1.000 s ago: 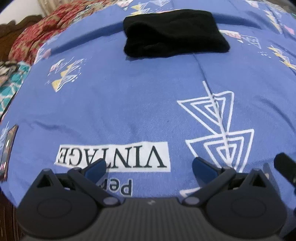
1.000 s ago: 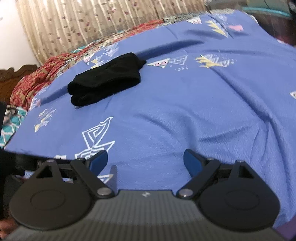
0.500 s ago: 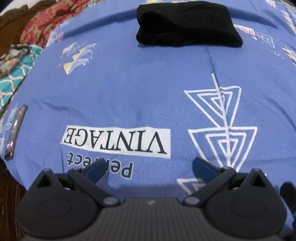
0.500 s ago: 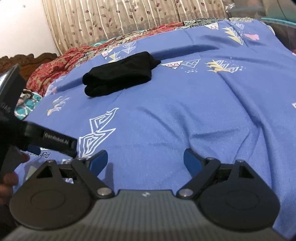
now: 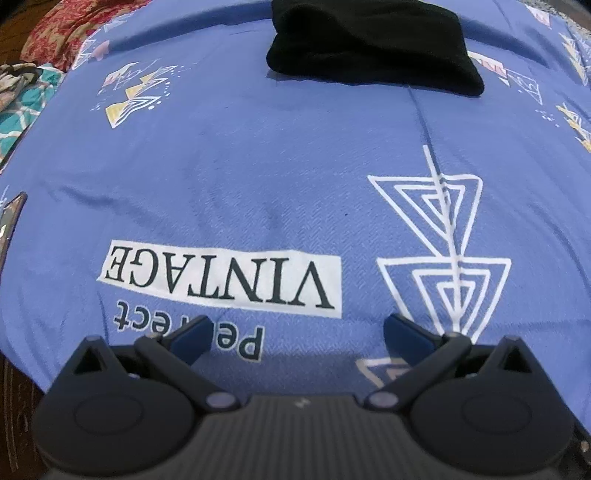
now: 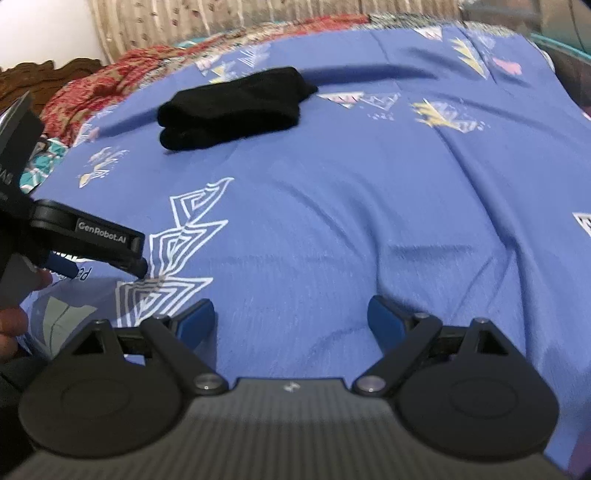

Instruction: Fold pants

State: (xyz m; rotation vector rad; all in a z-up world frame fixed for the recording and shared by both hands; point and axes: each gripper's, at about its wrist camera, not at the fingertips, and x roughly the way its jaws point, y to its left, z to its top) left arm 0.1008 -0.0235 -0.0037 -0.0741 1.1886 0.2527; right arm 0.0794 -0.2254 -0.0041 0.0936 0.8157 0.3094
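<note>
The black pants (image 5: 373, 48) lie folded in a compact bundle on the blue printed bedsheet (image 5: 277, 177), far ahead of both grippers; they also show in the right wrist view (image 6: 232, 107). My left gripper (image 5: 297, 338) is open and empty, low over the sheet's near edge by the "VINTAGE" print. It shows from the side at the left of the right wrist view (image 6: 107, 254). My right gripper (image 6: 291, 323) is open and empty over bare sheet, to the right of the left one.
A red patterned cover (image 6: 107, 74) and a teal patterned cloth (image 5: 22, 99) lie at the bed's far left. A wooden headboard (image 6: 48, 74) and a curtain (image 6: 221, 18) stand behind. The bed edge drops off right under the grippers.
Both grippers have moved forward toward the pants, which look nearer. The left gripper has come into the right wrist view at its left side. The jaws stay open.
</note>
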